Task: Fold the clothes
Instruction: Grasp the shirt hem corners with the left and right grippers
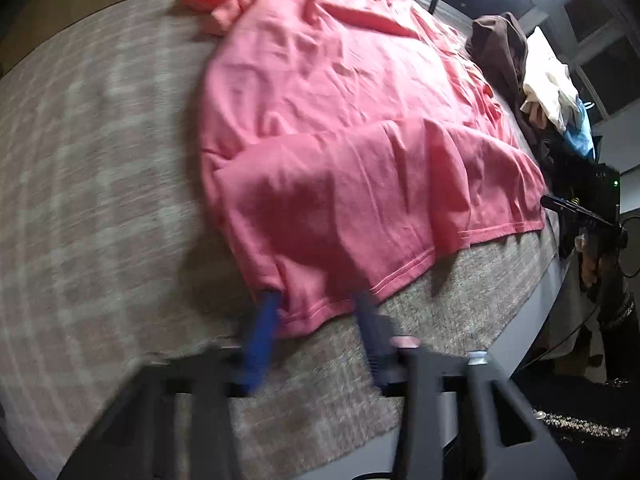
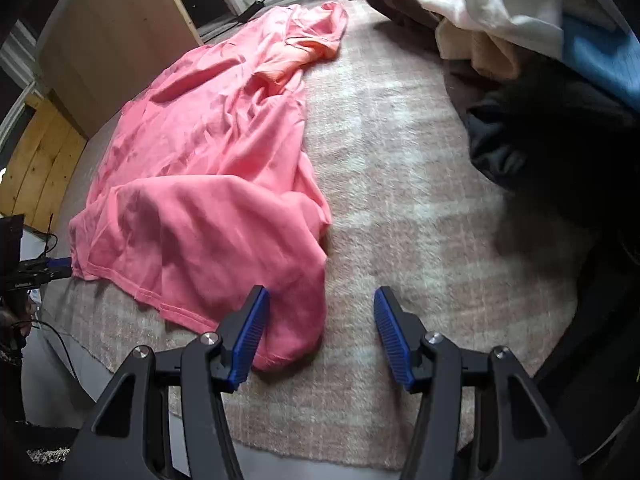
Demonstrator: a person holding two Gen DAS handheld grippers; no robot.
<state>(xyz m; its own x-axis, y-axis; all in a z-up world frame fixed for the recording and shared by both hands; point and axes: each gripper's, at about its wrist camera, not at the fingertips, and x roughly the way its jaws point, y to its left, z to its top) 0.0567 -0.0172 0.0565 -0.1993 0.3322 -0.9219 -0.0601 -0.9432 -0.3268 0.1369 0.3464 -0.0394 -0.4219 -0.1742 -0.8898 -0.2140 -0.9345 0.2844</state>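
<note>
The pink shirt (image 1: 340, 120) lies spread on the checked blanket (image 1: 100, 160) that covers the tabletop (image 1: 532, 320), collar end at the far side and hem at the near edge. The lower part is rumpled and folded over itself. Your left tongs (image 1: 316, 298) point steeply down at the near hem; the view is blurred, but both blue fingers (image 1: 260, 332) show apart, so read them as wide, with the hem corner between them and not clamped. Your right tongs (image 2: 320, 292) stand about half open above the blanket at the other hem corner. A rounded fold of the shirt rests against the inner face of the left-hand pad (image 2: 248, 340); the other pad is clear of the cloth, so nothing is gripped. A pile (image 2: 540, 60) of brown, white, blue and black garments sits at the far right of the blanket, well apart from the shirt.
</note>
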